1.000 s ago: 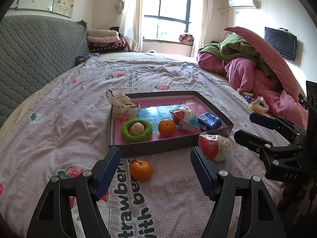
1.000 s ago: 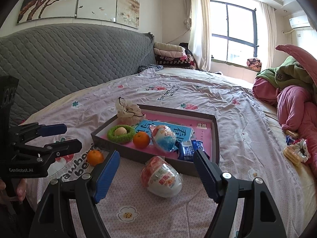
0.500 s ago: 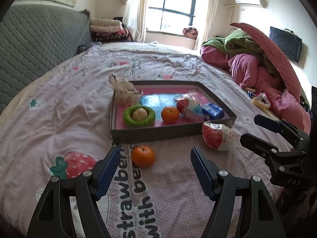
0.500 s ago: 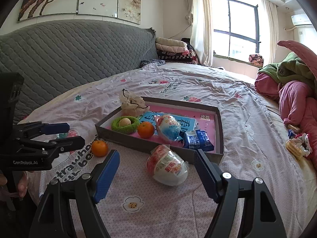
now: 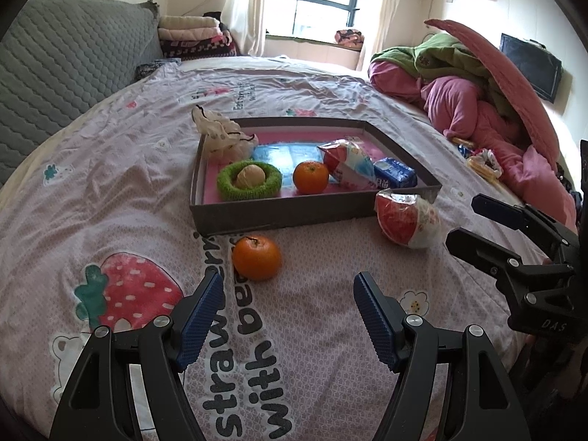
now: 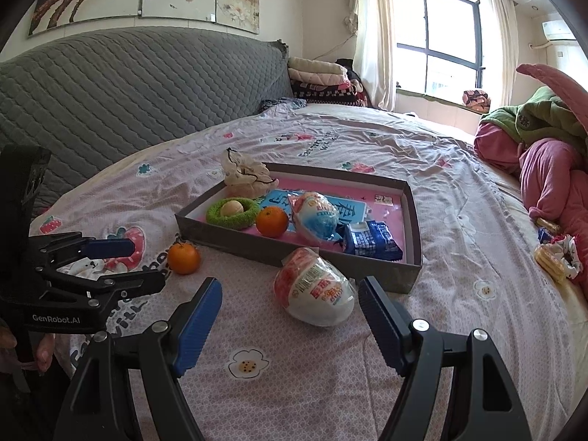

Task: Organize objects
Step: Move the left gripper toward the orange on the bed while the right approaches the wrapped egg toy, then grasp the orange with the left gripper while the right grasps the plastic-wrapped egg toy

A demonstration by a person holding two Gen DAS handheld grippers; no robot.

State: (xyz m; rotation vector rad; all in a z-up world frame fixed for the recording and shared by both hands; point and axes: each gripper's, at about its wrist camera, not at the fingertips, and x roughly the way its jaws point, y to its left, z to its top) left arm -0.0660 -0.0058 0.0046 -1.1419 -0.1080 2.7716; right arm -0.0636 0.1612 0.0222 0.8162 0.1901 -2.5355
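Observation:
A shallow grey box (image 5: 279, 213) with a pink floor lies on the bed. In it are a green ring with a pale ball (image 5: 249, 180), an orange (image 5: 310, 177), a blue-and-white egg toy (image 5: 347, 165), a blue packet (image 5: 395, 176) and a cream pouch (image 5: 220, 136). A loose orange (image 5: 256, 257) sits on the sheet just ahead of my left gripper (image 5: 284, 296), which is open and empty. A red-and-white egg toy (image 6: 316, 288) lies before the box, between the open fingers of my right gripper (image 6: 290, 303), untouched.
The bed sheet (image 5: 110, 191) has strawberry prints and lettering. A grey quilted headboard (image 6: 128, 84) stands at the left. Pink and green bedding (image 5: 477, 84) is heaped at the right. Small snack items (image 6: 555, 257) lie on the sheet near that heap.
My left gripper has sunk and tipped downward toward the loose orange, which now looks larger and nearer. The right gripper has edged slightly closer to the red-and-white egg toy.

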